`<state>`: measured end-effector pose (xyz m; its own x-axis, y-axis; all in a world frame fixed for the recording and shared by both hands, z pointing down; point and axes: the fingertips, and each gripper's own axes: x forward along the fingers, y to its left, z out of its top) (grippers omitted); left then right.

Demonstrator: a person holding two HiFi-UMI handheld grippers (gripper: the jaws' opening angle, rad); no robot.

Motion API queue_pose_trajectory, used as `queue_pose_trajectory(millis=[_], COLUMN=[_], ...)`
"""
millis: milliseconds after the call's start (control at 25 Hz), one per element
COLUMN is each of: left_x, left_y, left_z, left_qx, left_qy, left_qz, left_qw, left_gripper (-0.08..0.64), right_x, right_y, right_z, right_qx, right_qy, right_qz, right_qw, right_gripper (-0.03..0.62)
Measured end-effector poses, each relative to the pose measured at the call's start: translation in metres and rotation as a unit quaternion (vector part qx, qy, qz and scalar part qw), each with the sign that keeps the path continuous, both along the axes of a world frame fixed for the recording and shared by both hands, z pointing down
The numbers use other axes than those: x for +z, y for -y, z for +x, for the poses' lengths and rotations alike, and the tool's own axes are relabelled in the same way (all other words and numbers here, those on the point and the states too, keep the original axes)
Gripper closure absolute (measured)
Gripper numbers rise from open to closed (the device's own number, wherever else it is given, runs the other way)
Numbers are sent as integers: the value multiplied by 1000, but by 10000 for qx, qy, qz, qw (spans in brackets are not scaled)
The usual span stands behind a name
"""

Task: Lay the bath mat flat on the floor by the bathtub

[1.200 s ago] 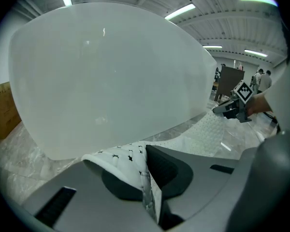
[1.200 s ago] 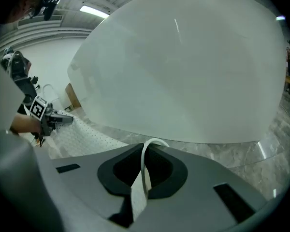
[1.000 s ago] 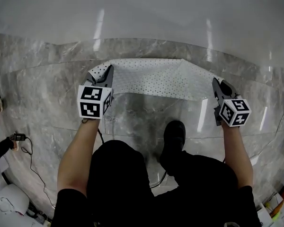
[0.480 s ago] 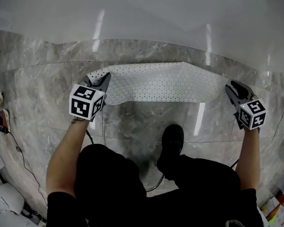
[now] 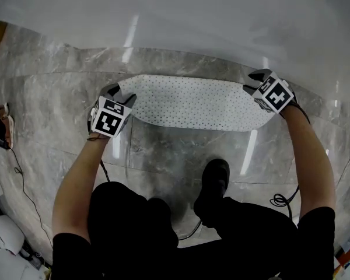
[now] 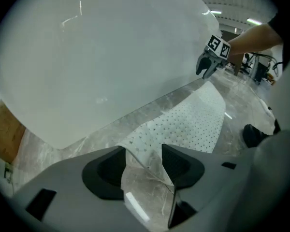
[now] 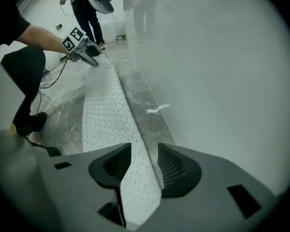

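**Let go, and lying nearly flat**

Head view: the mat (image 5: 192,102) lay spread on the floor (image 5: 181,150) just beside the tub (image 5: 192,22), its long edge along the tub wall. Half a second before, it had hung sagging between the hands, clear of the floor. The left gripper (image 5: 115,92) and right gripper (image 5: 254,77) had come down to its two ends.

Left gripper view: the jaws had just been opening and stood wide. A turned-up corner of the mat stood loose between them, no longer pinched.

Right gripper view: these jaws had also just been opening, to about halfway. The mat's end ran between them, with floor showing beside one pad.

By my reading the laying was all but done. Only that lifted left corner might need smoothing.
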<state>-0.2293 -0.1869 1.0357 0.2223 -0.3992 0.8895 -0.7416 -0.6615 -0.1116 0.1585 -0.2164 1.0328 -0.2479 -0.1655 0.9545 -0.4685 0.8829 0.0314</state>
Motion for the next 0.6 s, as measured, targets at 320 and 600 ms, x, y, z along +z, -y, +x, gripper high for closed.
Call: queue_pose_trajectory(millis=[320,600], left_x=[-6,21], left_y=[-1,-1], left_z=[9,113], left_qx=[503,1614], left_qy=[401,-51], left_qz=[-166,-538], left_qw=[9978,9854], left_gripper=[307,305], right_x=[84,88], right_y=[-18,-27], right_z=[-37,-28], right_qx=[-797,-561], right_qy=[-93,11], right_qz=[-714,-829], right_qw=[9942,9950], right_gripper=[298,376])
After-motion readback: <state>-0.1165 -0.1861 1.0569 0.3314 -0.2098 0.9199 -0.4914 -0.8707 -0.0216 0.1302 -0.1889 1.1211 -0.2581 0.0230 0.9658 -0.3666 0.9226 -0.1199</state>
